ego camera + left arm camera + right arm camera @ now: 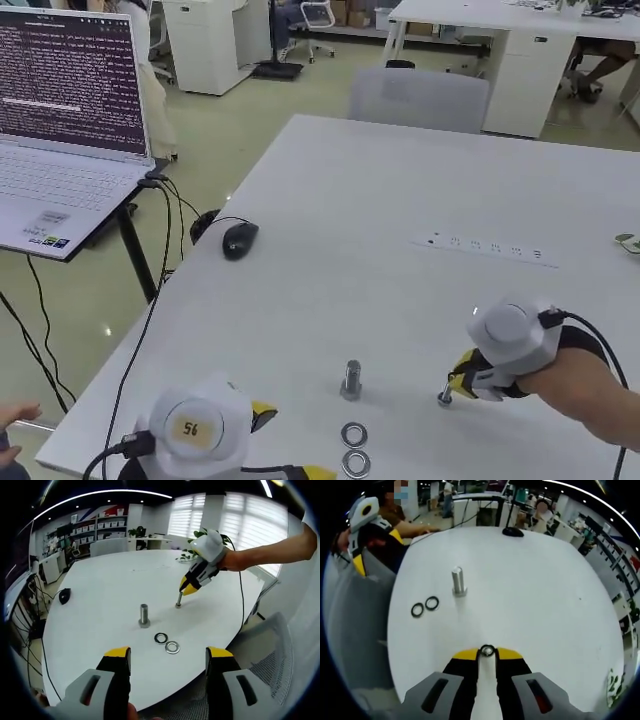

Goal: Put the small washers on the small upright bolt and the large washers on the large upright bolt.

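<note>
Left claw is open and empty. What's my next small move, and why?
Probably lower the left claw onto the nearer flat silver metal washer and pinch it. It lies beside a second silver washer on the white table, in front of the open claw and near the large upright steel bolt. The right claw pinches a small round piece at the small upright bolt.

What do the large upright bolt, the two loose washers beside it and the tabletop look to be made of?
Large upright bolt: bare metal, likely steel; dull silver-grey with a soft highlight down its shaft. Two loose washers: metal too, perhaps plated steel; thin flat grey rings with a slight sheen. Tabletop: white, smooth and matt, likely laminate over board, though the core is hidden.
</note>
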{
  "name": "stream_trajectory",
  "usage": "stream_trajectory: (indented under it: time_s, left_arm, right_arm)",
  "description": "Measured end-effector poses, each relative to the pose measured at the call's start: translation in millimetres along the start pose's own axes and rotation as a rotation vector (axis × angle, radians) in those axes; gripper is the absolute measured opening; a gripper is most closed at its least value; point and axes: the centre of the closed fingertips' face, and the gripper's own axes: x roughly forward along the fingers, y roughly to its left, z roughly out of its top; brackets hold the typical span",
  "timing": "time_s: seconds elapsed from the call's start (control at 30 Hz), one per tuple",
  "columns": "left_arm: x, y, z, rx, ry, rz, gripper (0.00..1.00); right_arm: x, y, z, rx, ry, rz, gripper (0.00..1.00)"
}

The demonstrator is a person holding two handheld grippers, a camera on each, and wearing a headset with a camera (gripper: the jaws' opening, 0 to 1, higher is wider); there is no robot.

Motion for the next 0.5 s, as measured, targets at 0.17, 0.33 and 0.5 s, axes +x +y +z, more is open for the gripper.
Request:
stream_trajectory:
  time_s: [0.17,0.33,0.5]
  left_arm:
    - [-0.2,0.9,-0.6,-0.001,0.0,0.002,0.6]
    - [-0.5,2.0,-1.5,-0.004,0.002,0.004,0.6]
    - [-0.1,2.4,-1.9,-0.004,0.002,0.004,0.6]
  right_arm:
    - [1.3,0.8,-1.1,-0.006,0.012,0.005,0.13]
    - [2.8,-0.1,-0.9,-0.007,0.017,0.007,0.13]
    - [4.4,-0.1,-1.7,-0.009,0.026,0.01,0.13]
